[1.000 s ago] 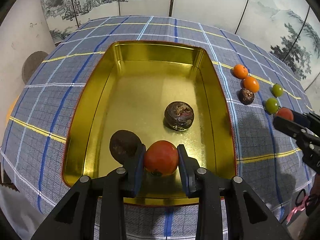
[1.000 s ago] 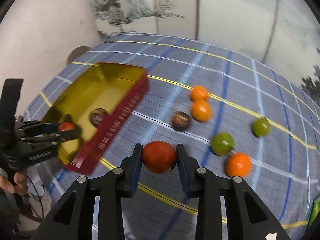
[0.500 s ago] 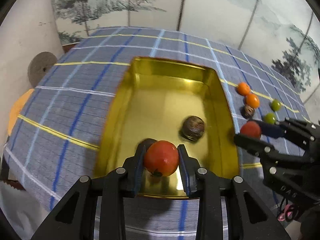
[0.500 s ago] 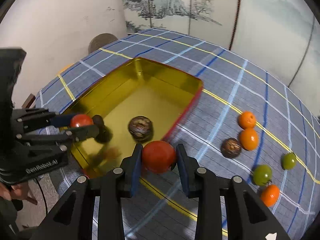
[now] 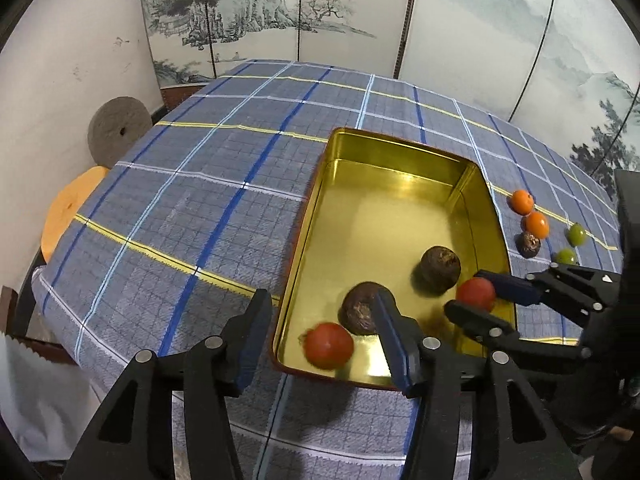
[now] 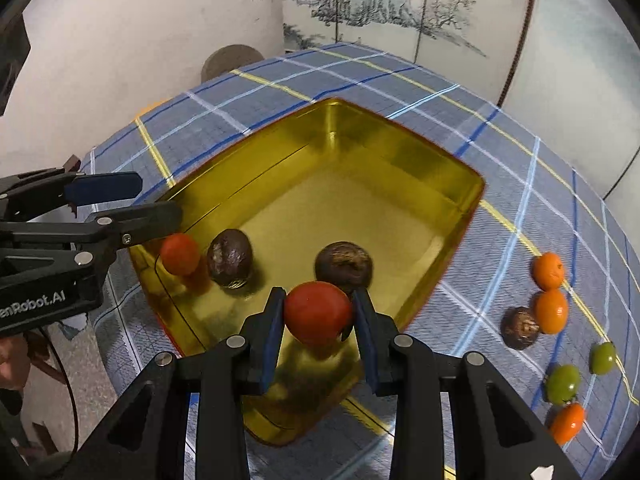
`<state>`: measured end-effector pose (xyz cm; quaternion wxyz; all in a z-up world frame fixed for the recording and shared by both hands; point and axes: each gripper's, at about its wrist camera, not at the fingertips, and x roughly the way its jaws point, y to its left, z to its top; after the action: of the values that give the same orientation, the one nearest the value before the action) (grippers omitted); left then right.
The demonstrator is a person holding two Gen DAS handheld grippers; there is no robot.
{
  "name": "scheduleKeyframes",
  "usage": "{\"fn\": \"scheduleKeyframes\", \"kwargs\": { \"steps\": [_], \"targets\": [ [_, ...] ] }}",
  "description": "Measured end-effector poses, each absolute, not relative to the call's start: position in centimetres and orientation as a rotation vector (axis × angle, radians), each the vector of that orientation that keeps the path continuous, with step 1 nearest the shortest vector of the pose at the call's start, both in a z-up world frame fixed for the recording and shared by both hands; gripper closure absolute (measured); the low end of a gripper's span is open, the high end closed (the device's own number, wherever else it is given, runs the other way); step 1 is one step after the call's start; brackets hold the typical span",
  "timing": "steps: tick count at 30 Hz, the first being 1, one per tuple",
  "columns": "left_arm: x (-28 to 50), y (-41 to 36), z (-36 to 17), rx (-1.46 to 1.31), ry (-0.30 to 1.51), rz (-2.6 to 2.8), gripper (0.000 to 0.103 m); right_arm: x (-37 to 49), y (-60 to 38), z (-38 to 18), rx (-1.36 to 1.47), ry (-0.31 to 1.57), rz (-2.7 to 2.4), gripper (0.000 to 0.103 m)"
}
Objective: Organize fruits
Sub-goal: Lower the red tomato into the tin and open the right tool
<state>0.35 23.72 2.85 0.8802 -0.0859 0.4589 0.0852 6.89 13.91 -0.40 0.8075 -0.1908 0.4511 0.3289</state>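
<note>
Looking along the left gripper in the left wrist view, its fingers are spread wide and released, one over the checked tablecloth, the other over the gold tin. A red tomato lies loose in the near corner of the tin, low in the frame between the fingers, just beside a dark brown fruit. A second brown fruit sits further in. At right the right gripper reaches over the tin, clenched on another tomato. Beyond the tin's right wall lie two oranges, a brown fruit and two green ones.

In the right wrist view, the right gripper grasps its tomato at lower centre, above the tin's near edge. The loose tomato and both brown fruits rest inside. The left gripper shows at left, fingers apart. Fruits line the cloth at right.
</note>
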Motion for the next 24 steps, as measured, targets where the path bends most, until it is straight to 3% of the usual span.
{"fn": "scheduleKeyframes", "kwargs": {
  "steps": [17,20,21,24],
  "targets": [
    [-0.4,30.4,3.5,-0.269,0.945,0.341,0.041,6.7,15.5,-2.0,-0.437,0.986,0.708,0.069],
    [-0.7,30.0,3.6,-0.264,0.954,0.356,0.041,6.5,15.2,-1.5,-0.428,0.975,0.711,0.052],
    [-0.7,29.6,3.7,-0.263,0.957,0.358,0.041,6.3,15.0,-1.3,-0.423,0.97,0.707,0.039],
    [-0.9,27.9,4.3,-0.247,0.951,0.35,0.041,5.8,14.2,-0.1,-0.404,0.948,0.693,0.031]
  ]
}}
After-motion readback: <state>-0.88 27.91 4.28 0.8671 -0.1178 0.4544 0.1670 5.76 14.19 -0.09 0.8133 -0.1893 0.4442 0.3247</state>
